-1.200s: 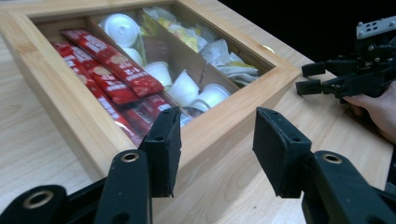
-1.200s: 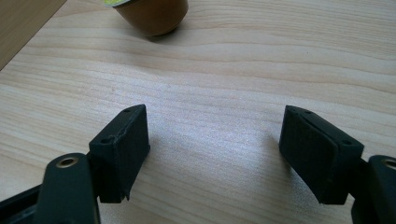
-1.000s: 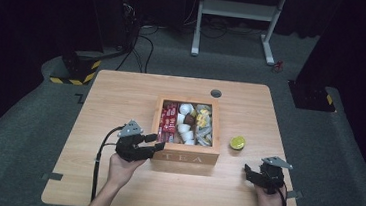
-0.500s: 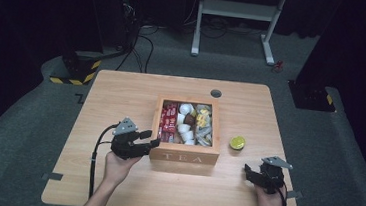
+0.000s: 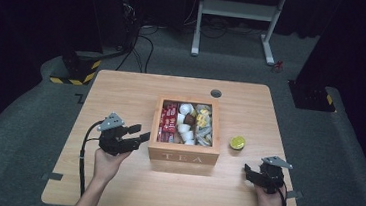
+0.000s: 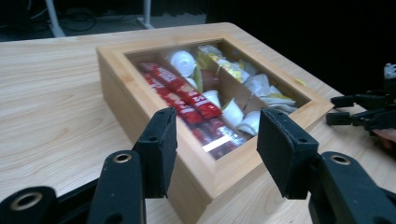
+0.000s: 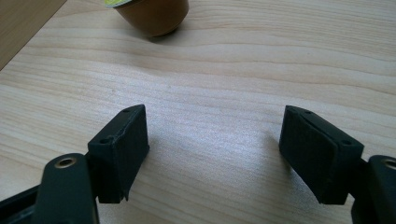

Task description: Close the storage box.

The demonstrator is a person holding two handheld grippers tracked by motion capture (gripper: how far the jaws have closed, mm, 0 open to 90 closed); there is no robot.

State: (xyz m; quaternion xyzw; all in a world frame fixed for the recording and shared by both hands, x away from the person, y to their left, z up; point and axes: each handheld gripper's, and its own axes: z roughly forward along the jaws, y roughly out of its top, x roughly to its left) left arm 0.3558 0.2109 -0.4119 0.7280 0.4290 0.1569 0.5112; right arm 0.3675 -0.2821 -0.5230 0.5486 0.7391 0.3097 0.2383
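Left gripper [image 5: 141,132] just opened wider, empty, beside glass-lidded wooden tea box [image 5: 183,157]; right gripper [image 5: 248,171] wide open, empty, over wooden bench [image 5: 121,92].

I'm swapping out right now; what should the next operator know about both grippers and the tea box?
Left gripper: jaws have just been opening, nothing between them, just off the left wall of the tea box, near its front corner.
Right gripper: open, empty, low over the table at front right.
Tea box: mid-table, window lid closed; red sachets and white pods visible inside.
Small pod: on the table right of the box, ahead of the right gripper.
Done: box appears released.
Left: probably the loose pod; untouched so far.
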